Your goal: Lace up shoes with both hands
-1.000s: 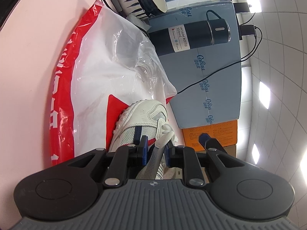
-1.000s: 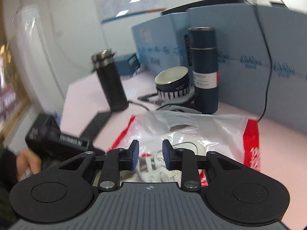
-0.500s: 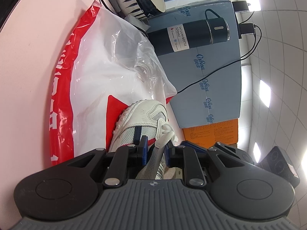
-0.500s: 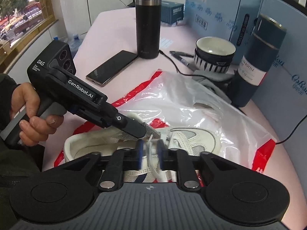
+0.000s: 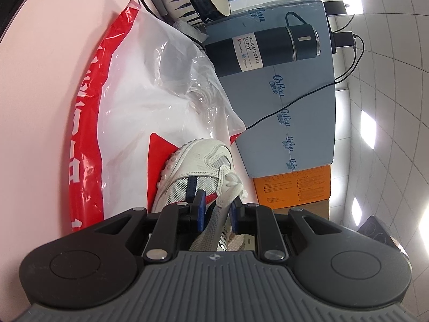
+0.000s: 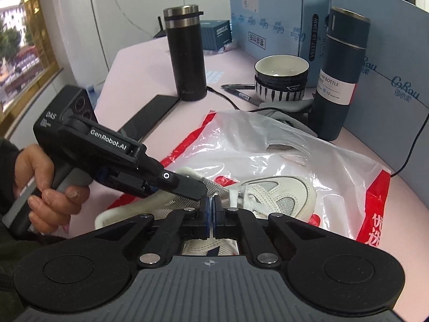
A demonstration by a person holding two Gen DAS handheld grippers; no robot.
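Bare pink table point(image 6: 150, 61) left of shoe point(image 6: 278, 196); bottle point(image 6: 337, 80), bowl point(image 6: 281, 80) crowding behind.

A red and white plastic bag point(image 6: 308, 161) is lying on the pink table point(image 6: 139, 61). A black steel bottle point(image 6: 186, 53) is standing near a phone point(image 6: 150, 114). A striped cup point(image 6: 281, 80) is sitting just beside a dark blue vacuum bottle point(image 6: 337, 80), with pens point(image 6: 238, 91) lying beside it. Blue boxes point(image 6: 268, 16) are standing behind.

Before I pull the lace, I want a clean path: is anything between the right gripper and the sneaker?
Nothing visible. The right gripper sits directly over the white sneaker, jaws shut; a lace between them cannot be confirmed. The left gripper pinches the tongue beside it.
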